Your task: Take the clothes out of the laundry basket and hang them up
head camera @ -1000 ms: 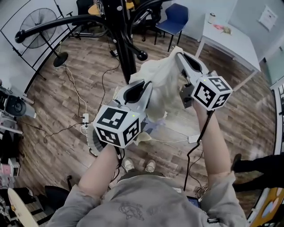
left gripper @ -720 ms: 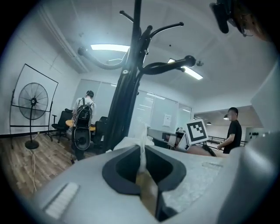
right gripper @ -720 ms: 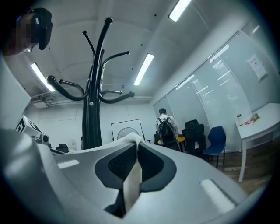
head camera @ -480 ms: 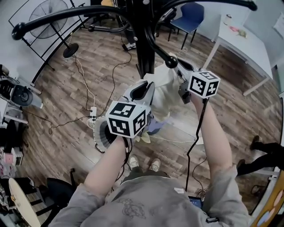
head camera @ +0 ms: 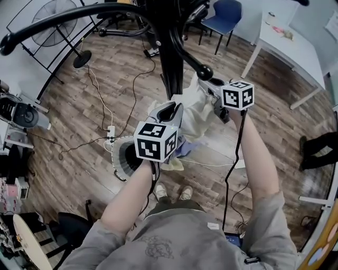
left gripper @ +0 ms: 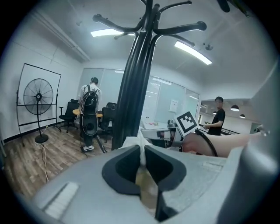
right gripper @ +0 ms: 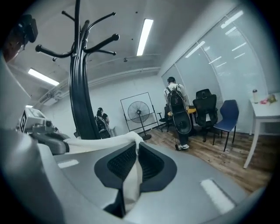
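Observation:
A cream-white garment (head camera: 196, 113) hangs stretched between both grippers, close to the black coat stand (head camera: 170, 58). My left gripper (head camera: 170, 108) is shut on one edge of the garment (left gripper: 141, 151), whose cloth shows pinched between the jaws. My right gripper (head camera: 207, 83) is shut on the other edge of the garment (right gripper: 131, 175), just below a knobbed hook (head camera: 205, 71) of the coat stand (right gripper: 81, 96). The white laundry basket (head camera: 121, 160) sits on the floor under my left arm, with some cloth (head camera: 185, 148) beside it.
The coat stand's arms (head camera: 63, 18) spread overhead to the left. A floor fan (head camera: 53, 23), cables (head camera: 95, 105), a blue chair (head camera: 224, 16) and a white table (head camera: 288, 45) surround the area. People stand in the room (left gripper: 217, 116), one at the right edge (head camera: 319, 147).
Both grippers have carried the garment up and closer to the coat stand; the right gripper now sits just under a knobbed hook. The left gripper shifted slightly right.

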### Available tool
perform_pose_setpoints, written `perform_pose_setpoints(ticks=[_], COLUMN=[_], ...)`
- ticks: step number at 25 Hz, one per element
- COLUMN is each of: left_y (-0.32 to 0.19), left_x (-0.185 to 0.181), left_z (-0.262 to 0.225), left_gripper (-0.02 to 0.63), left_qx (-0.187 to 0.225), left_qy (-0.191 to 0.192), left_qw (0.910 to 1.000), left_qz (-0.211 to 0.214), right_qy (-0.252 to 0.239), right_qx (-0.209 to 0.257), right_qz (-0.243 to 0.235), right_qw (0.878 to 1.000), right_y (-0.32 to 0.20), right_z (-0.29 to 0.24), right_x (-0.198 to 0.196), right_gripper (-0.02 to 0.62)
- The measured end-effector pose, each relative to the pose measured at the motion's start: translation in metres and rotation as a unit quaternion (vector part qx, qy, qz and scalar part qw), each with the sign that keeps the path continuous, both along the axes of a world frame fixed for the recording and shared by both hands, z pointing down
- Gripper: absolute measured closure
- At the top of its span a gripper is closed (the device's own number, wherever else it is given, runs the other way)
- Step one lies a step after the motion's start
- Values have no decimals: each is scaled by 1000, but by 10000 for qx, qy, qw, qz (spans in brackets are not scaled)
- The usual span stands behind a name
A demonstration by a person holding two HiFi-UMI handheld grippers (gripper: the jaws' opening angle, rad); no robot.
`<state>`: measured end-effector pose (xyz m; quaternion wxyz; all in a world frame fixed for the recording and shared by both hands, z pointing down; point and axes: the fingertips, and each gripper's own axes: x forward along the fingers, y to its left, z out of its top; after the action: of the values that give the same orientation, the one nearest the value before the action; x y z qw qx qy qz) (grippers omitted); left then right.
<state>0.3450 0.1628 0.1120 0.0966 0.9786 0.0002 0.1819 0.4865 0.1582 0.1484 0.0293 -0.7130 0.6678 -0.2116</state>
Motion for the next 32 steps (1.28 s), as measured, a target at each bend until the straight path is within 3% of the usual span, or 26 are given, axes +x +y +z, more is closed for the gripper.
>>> perform_pose_setpoints(ticks=[4, 10, 15, 22, 28, 32], left_y=[4, 7, 12, 20, 22, 29], left_x=[6, 5, 11, 12, 8, 4], left_z=[11, 26, 32, 34, 37, 38], left_gripper=[575, 568, 548, 522, 508, 481], left_qx=[-4, -5, -78, -32, 7, -41], left_qy=[-138, -416, -458, -428, -421, -443], left_qw=[9999, 9990, 9987, 9988, 9987, 9982], left_qz=[54, 138, 199, 254, 293, 391], right_qy=[115, -548, -893, -1250, -1414, -1514], right_qx=[-428, -695, -803, -1378, -1655, -1404], right_qz=[-170, -344, 207, 1055, 1056, 988], right_qw=[9989, 9955, 9925, 9769, 9703, 9735], right_y=[3, 6, 18, 51, 61, 64], right_z=[31, 81, 111, 163, 191, 183], right_x=[-1, -17, 3, 21, 5, -6], right_gripper=[546, 541, 551, 552, 552, 506])
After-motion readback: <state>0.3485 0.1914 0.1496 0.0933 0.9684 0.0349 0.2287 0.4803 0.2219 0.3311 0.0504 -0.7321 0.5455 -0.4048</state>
